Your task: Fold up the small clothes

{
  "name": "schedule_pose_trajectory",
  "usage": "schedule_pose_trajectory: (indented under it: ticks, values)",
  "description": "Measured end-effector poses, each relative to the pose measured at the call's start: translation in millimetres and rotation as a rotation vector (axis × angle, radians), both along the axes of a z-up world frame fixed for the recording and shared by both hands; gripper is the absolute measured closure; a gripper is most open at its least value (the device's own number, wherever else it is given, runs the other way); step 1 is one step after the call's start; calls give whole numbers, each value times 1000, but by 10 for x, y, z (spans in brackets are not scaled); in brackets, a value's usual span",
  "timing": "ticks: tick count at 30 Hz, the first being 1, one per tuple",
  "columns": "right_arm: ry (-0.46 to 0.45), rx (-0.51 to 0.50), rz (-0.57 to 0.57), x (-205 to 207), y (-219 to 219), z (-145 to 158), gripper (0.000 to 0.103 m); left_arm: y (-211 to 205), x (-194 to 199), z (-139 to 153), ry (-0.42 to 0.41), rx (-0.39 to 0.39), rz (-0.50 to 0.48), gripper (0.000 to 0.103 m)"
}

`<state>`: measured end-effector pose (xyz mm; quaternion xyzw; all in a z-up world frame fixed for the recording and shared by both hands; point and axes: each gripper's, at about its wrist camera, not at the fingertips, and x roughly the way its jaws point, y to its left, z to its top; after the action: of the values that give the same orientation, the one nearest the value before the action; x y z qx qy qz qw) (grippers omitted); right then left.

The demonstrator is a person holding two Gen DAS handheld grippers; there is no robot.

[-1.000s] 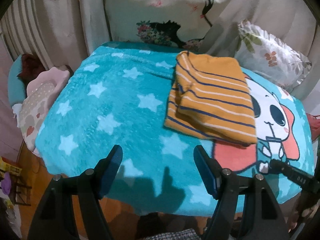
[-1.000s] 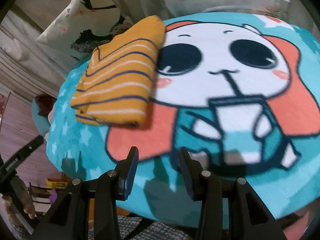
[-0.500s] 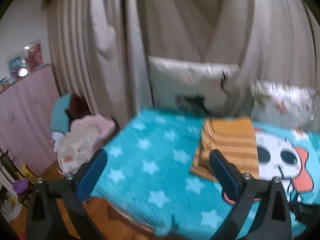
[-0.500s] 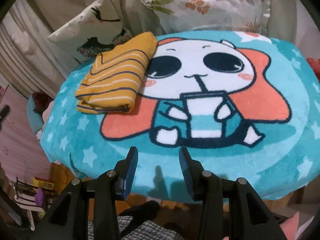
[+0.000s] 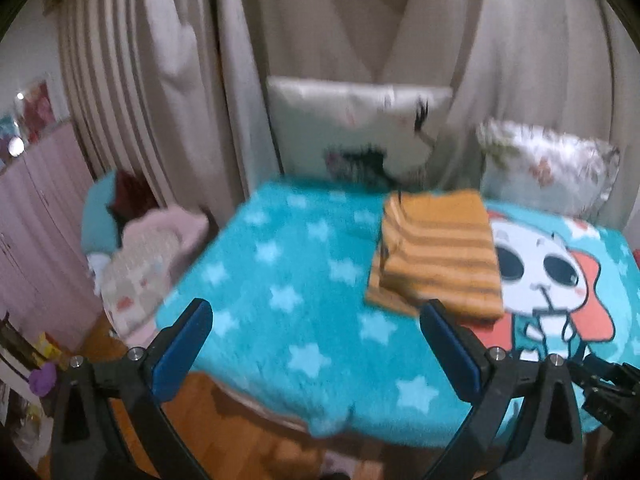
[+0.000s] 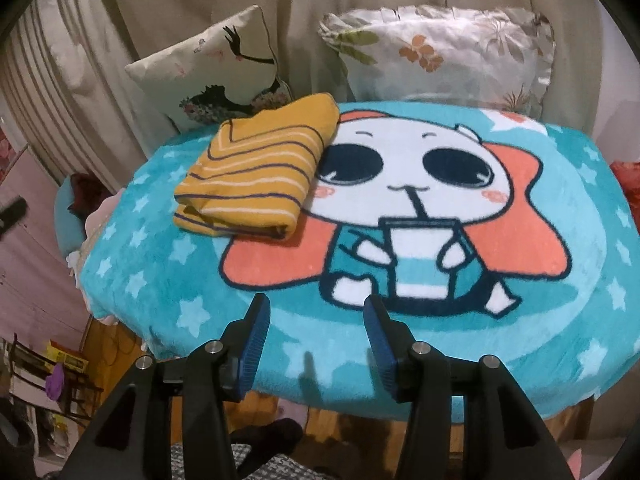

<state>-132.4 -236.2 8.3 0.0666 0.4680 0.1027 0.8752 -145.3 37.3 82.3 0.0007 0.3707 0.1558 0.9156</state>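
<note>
Beige curtains (image 6: 168, 8), two pillows (image 6: 440, 52) behind folded striped shirt (image 6: 256, 176) on blanket (image 6: 160, 272); left claw (image 5: 316, 316) wide, right claw (image 6: 316, 312) opening, empty

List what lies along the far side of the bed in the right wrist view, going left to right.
Folded mustard-yellow striped garment → white cushion printed with a black bird → frilled white pillow with orange flowers, all beyond the turquoise star-patterned cartoon blanket.

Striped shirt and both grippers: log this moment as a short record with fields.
garment: orange striped shirt, folded, lying flat
surface: teal star blanket with cartoon print
garment position: at the print's left edge, in front of the bird-print pillow
left gripper: jaws wide open, empty
right gripper: jaws opening, nothing between them
contact: neither gripper touches the shirt
</note>
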Motion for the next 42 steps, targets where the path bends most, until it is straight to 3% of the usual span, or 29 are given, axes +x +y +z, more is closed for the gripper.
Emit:
schedule_pose_trajectory:
  ticks: [5,9,11,13,15,22,25,29,36,42]
  values:
    - [41,6,-25,8,-46,-139,50,168,471,-403,132,-83,-5,0]
    - [61,2,-58,50,-112,-195,50,327,939,-673,200,-229,-15,0]
    - [72,-9,-80,90,-150,-217,50,378,1227,-797,211,-310,-33,14]
    - [85,-18,-105,145,-189,-236,50,362,1483,-894,240,-329,-62,26]
    - [100,-28,-130,227,-222,-255,50,328,1722,-985,264,-330,-92,31]
    - [131,-70,-159,684,-104,-238,50,231,2428,-1391,360,-336,-185,31]
    - [140,-78,-145,964,68,-232,50,166,2625,-1549,431,-237,-217,55]
    - [154,-59,-132,1399,319,-241,50,165,2736,-1607,466,-165,-234,64]
    - [95,-77,-95,2202,744,-134,50,390,2820,-1741,505,-268,-274,63]
    - [251,-83,-108,2771,921,-653,48,525,2829,-1747,507,-296,-293,47]
